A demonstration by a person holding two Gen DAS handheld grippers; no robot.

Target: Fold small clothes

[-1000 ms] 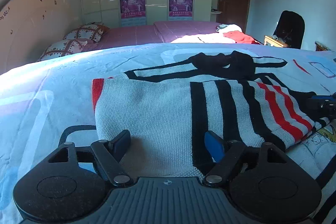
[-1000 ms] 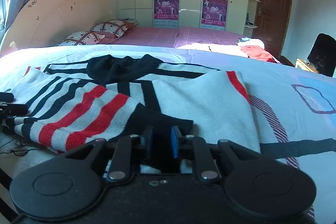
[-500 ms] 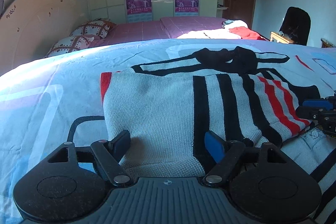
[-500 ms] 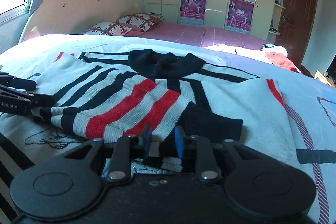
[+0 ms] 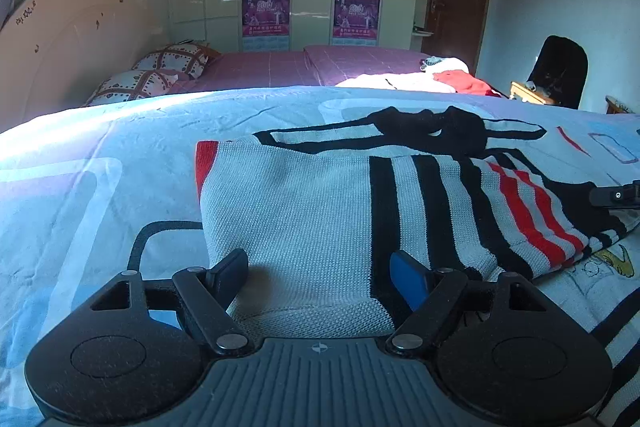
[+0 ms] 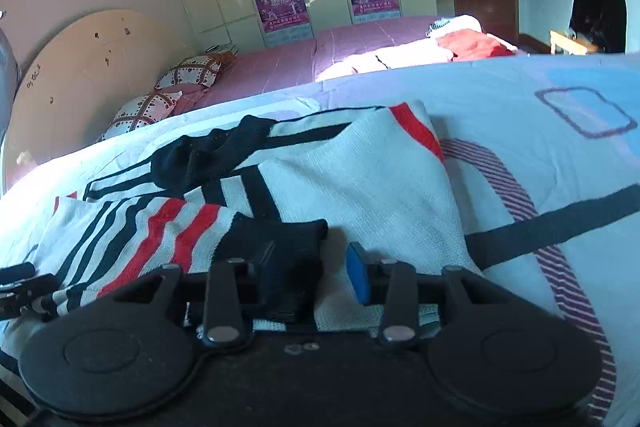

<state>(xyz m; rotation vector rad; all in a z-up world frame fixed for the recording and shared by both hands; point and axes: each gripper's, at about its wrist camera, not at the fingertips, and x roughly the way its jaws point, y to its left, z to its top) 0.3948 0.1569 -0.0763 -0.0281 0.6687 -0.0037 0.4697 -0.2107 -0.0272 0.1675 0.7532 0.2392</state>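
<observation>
Sweater (image 5: 320,211) hem between left jaws, bedspread (image 5: 80,187) around

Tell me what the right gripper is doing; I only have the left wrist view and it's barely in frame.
Observer: The right gripper is open; its jaws have just been opening.
Operator: Anything between them?
Observer: Yes, the sleeve's black cuff lies between the fingers.
Operator: Is it pinched?
Observer: No. It rests against the left finger, and the blue pad stands clear of it.
</observation>
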